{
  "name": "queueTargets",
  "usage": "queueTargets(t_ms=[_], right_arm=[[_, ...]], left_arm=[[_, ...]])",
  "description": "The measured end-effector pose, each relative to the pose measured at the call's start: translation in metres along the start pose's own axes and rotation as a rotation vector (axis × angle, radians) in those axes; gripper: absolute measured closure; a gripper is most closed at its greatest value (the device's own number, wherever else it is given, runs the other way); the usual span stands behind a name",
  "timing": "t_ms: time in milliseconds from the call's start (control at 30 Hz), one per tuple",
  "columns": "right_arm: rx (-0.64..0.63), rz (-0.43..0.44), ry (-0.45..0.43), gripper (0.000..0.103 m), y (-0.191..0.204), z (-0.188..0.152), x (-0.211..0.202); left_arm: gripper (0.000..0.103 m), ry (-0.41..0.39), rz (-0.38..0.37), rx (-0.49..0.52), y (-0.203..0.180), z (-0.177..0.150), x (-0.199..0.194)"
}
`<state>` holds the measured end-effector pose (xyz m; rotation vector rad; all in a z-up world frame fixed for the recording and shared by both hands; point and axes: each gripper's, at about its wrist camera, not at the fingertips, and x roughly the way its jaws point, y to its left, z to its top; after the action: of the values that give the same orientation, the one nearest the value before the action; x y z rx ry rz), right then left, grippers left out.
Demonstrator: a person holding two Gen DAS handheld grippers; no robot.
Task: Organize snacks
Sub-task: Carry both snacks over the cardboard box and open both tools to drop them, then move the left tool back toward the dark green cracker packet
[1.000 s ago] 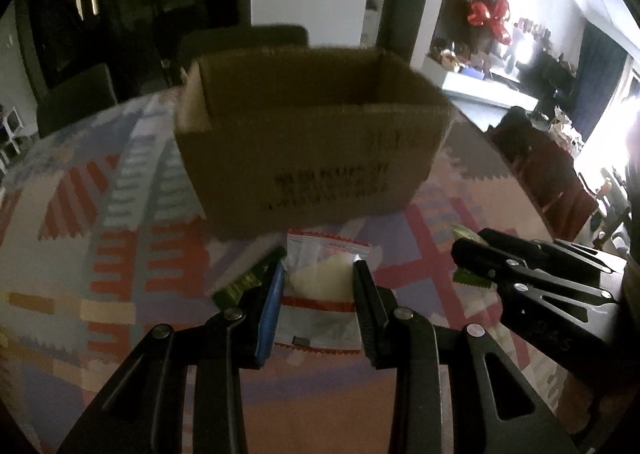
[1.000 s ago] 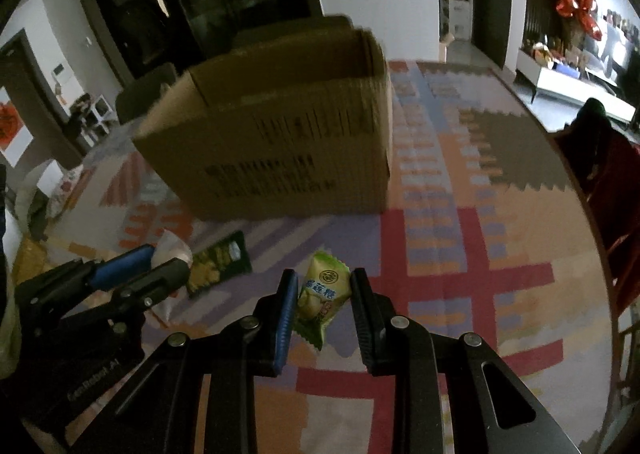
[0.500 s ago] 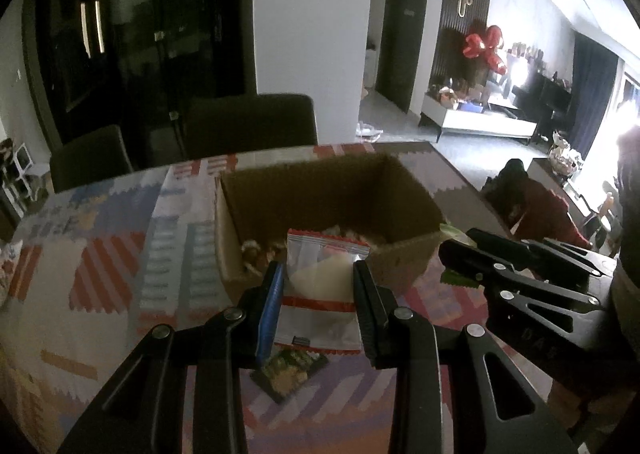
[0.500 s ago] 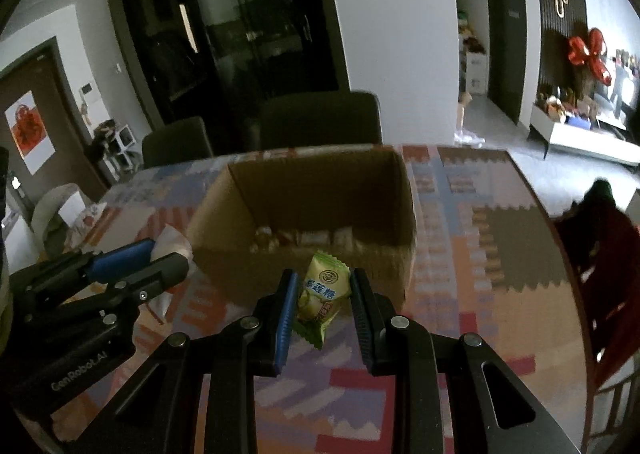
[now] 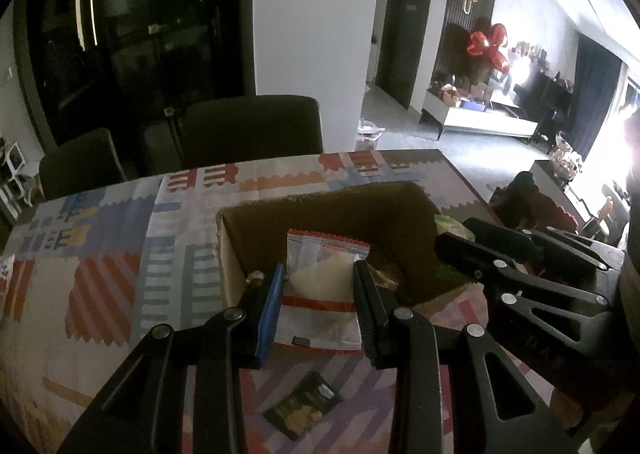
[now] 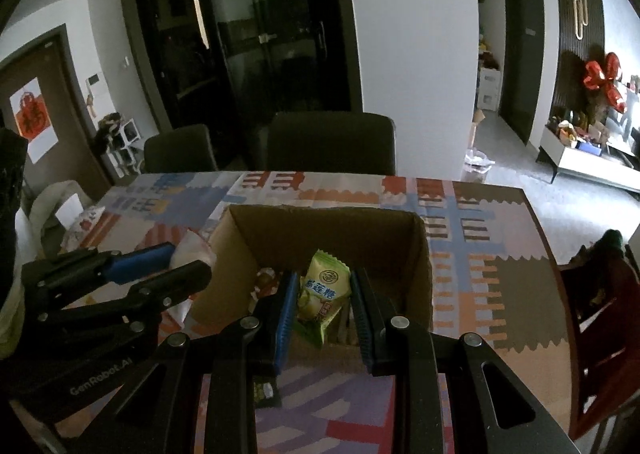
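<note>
Snacks lie in open cardboard box [image 6: 420,266]; left gripper [image 5: 318,296] pinches clear packet [image 5: 320,294], right gripper [image 6: 324,300] green candy [image 6: 320,296].

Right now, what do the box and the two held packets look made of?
Cardboard box: plain brown corrugated board, matte, with raw-cut rims. Clear snack packet in the left gripper: thin glossy see-through plastic film, red-printed bands. Green candy packet in the right gripper: shiny printed film with serrated ends, probably plastic.
</note>
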<state>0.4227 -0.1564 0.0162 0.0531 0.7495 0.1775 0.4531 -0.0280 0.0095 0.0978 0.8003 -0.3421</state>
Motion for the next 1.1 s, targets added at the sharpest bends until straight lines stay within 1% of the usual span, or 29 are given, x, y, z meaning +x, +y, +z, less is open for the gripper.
queueTargets(t_ms=[100,133,167,200,233,267,367,467,533,667,767,933,1100], right_arm=[[0.0,-0.02,0.0,0.074,-0.001,0.007,0.01],[0.004,-0.026,-0.003,0.074,-0.001,0.009,0.013],[0.013,-0.043,0.0,0.072,-0.002,0.012,0.017],[0.021,-0.058,0.009,0.063,-0.003,0.014,0.019],[0.029,-0.069,0.013,0.053,-0.005,0.014,0.02],[0.035,-0.088,0.011,0.052,-0.007,0.015,0.02],[0.036,-0.092,0.019,0.051,-0.008,0.013,0.018],[0.047,-0.096,0.02,0.05,-0.006,0.005,0.01],[0.043,-0.093,0.015,0.046,-0.001,-0.001,0.005],[0.057,-0.088,0.013,0.046,0.006,-0.017,-0.006],[0.071,-0.081,0.03,0.046,0.01,-0.03,-0.012],[0.082,-0.089,0.072,0.046,0.018,-0.055,-0.012],[0.109,-0.105,0.104,0.046,0.026,-0.083,-0.011]], left_arm=[[0.067,0.017,0.002,0.018,0.001,0.008,0.011],[0.065,0.021,0.015,0.027,0.001,0.011,0.013],[0.058,0.022,0.042,0.031,0.002,0.013,0.016],[0.054,0.02,0.064,0.021,0.003,0.015,0.017],[0.047,0.014,0.067,0.005,0.005,0.016,0.016],[0.046,0.01,0.067,-0.009,0.008,0.016,0.014],[0.046,0.004,0.065,-0.011,0.012,0.014,0.008],[0.046,-0.019,0.071,0.019,0.011,0.007,-0.003],[0.046,-0.032,0.063,0.041,0.01,0.0,-0.011],[0.044,-0.051,0.052,0.057,0.011,-0.018,-0.026],[0.043,-0.051,0.056,0.046,0.015,-0.031,-0.034],[0.043,-0.02,0.047,0.042,0.019,-0.053,-0.04],[0.043,0.005,0.026,0.095,0.021,-0.078,-0.037]])
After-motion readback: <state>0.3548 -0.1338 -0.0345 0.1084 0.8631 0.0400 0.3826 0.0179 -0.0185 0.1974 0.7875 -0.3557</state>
